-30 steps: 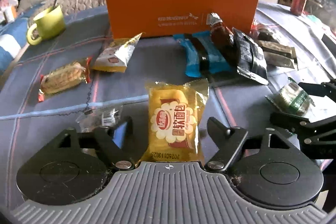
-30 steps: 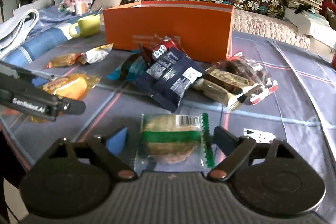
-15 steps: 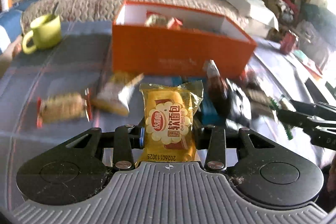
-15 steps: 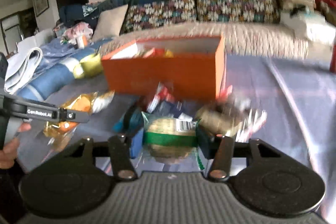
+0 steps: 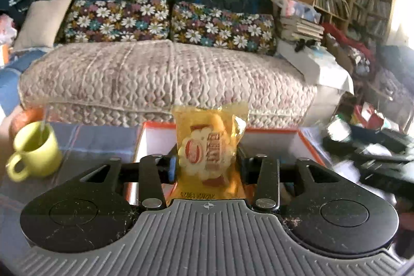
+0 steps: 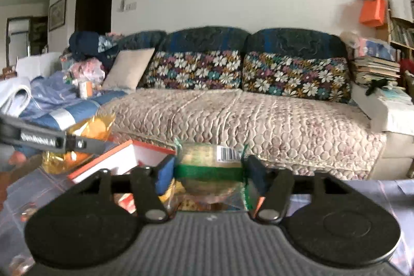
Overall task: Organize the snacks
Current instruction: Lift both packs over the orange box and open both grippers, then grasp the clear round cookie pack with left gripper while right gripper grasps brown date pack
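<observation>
Now left gripper [image 5: 207,167] jaws opening, yellow bread packet [image 5: 208,146] upright between them, pads touching its sides, over orange box [image 5: 308,144]. Right gripper [image 6: 209,172] jaws opening around green-banded cake packet [image 6: 209,170], box at 10 o'clock. Risk: packets (slippery film) drop skewed, catch box rim; mug [image 5: 36,150] at 9 o'clock could get knocked.

A yellow plastic-wrapped bread snack [image 5: 211,146] stands upright above the open orange cardboard box with white inner walls [image 5: 271,140]. A clear round cake packet with a green band and barcode [image 6: 211,167] hangs level over that box's near corner.
</observation>
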A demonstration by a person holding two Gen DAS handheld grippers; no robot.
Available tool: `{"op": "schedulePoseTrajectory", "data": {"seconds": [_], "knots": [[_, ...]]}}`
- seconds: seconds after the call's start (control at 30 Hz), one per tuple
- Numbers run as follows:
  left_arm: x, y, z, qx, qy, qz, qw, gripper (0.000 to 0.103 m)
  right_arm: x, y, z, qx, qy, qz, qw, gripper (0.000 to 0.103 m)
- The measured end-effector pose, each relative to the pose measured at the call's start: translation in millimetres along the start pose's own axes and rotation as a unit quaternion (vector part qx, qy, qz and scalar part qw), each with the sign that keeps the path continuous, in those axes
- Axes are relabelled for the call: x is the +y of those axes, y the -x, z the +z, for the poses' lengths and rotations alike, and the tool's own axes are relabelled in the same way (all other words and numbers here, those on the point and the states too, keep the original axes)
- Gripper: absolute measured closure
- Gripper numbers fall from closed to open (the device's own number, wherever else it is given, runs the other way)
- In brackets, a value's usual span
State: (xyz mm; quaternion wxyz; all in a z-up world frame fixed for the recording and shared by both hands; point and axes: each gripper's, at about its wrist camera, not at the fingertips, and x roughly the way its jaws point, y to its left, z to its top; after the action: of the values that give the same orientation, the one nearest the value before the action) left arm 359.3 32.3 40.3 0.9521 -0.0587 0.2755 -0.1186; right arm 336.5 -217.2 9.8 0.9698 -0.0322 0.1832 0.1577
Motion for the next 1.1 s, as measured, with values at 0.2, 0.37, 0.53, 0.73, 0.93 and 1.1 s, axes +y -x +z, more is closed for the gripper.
{"op": "schedulePoseTrajectory", "data": {"seconds": [0.2,0.37,0.53,0.73,0.93,1.1], "knots": [[0,-4,-13,0.001,0.0,-0.006,1.0,0.046,3,37,-25,-0.026,-0.017,0.006,1.0,0.008],[-2,40,-67,0.016,-0.017,0.017,0.9996,0.04,2,95,-75,-0.001,-0.045,-0.008,0.999,0.003],[-4,88,-135,0.064,-0.022,0.042,0.9968,0.038,-4,137,-133,0.046,-0.103,-0.034,0.993,0.003],[-5,147,-205,0.097,-0.044,0.116,0.9875,0.037,-18,170,-170,0.026,-0.175,-0.063,0.982,0.003],[14,154,-224,0.106,-0.052,0.159,0.9802,0.035,-20,175,-173,0.016,-0.179,-0.063,0.982,0.003],[18,126,-222,0.116,-0.039,0.149,0.9813,0.045,-16,173,-175,0.026,-0.165,-0.061,0.984,0.003]]}}
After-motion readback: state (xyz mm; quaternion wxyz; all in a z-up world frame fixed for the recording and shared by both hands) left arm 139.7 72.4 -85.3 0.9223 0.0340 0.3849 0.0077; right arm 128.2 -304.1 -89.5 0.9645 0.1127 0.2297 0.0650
